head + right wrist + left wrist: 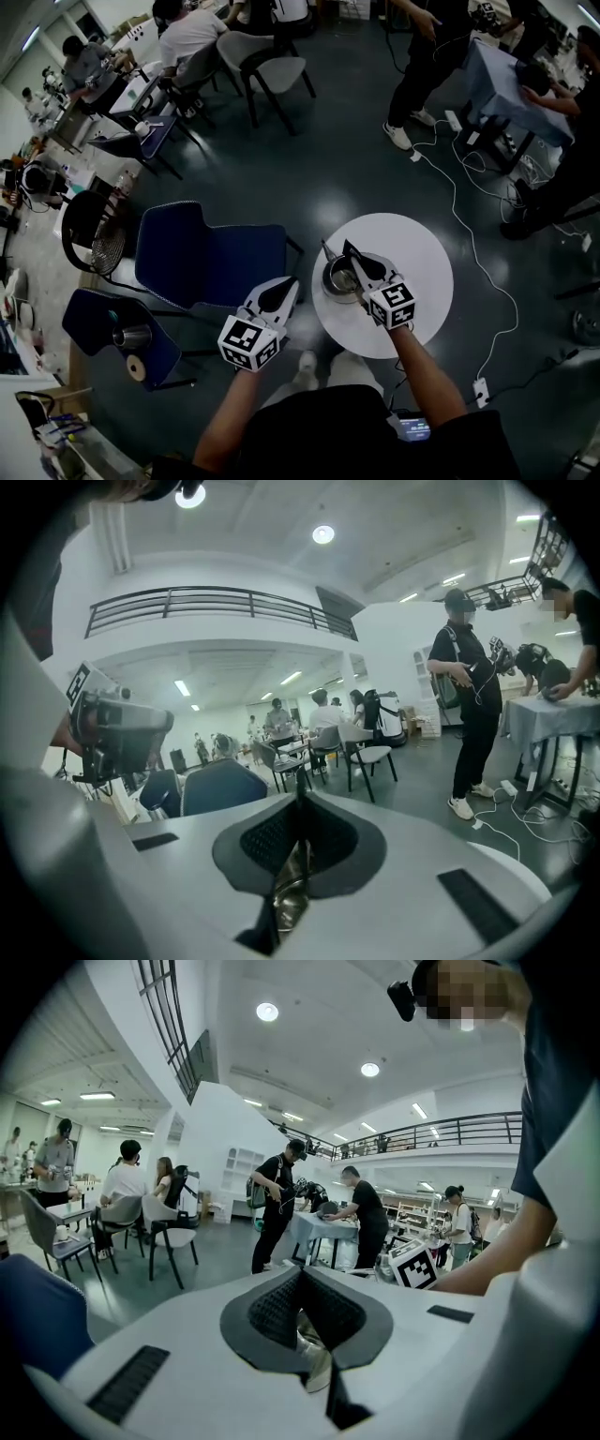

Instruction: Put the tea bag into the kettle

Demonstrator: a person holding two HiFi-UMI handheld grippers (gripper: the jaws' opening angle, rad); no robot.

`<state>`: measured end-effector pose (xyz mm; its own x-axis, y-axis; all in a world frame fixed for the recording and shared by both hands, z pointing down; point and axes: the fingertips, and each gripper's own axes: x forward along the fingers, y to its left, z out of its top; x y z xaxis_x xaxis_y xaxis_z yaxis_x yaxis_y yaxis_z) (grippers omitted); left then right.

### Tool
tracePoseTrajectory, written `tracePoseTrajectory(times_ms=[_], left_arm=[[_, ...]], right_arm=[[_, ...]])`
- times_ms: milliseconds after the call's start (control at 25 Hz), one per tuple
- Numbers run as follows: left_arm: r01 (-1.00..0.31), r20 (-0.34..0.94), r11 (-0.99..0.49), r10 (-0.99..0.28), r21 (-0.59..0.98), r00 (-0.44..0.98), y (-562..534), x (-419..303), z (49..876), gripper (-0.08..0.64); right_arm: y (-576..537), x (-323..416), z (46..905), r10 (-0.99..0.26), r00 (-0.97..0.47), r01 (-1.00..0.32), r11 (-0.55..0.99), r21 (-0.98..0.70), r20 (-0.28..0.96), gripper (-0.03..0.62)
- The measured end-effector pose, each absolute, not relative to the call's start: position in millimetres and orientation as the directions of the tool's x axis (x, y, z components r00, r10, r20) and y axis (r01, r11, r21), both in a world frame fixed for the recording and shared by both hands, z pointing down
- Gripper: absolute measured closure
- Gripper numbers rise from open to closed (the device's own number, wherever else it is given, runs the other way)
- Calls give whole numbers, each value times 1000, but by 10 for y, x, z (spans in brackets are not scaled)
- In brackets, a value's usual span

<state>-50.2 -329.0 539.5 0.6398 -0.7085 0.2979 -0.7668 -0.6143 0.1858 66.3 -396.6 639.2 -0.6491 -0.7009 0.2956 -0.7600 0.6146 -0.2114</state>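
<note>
A metal kettle stands at the left side of a round white table. My right gripper hangs just over the kettle, and its fingertips meet. In the right gripper view the shiny metal of the kettle shows through the slot below the right gripper. My left gripper is off the table's left edge, also with its tips together. In the left gripper view a pale, crumpled thing shows in the slot under the left gripper. I cannot tell whether it is the tea bag or whether it is held.
A dark blue chair stands left of the table, right by my left gripper. A second blue seat holds a metal cup. A white cable runs over the floor at the right. People and chairs fill the far room.
</note>
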Motion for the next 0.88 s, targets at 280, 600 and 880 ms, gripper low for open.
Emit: tracePoseTrajectory(times_ms=[280,600,880], left_arm=[[-788,317,-586,-723,190,614,-3402,-557,5503,544],[-785,324,-587,-716,199,618,-3319,-593,5586,545],[-782,325,-588,-713,204,621,-3287,-618,5589,544]], right_arm=[[-4016,660,6542,-683,-669,-743,633,-219,294,568],[-3884,527,6649,-655,-682,-727,654,-209,324,569],[-3743,512,6711,-631,-673,-721,676,-151,387,568]])
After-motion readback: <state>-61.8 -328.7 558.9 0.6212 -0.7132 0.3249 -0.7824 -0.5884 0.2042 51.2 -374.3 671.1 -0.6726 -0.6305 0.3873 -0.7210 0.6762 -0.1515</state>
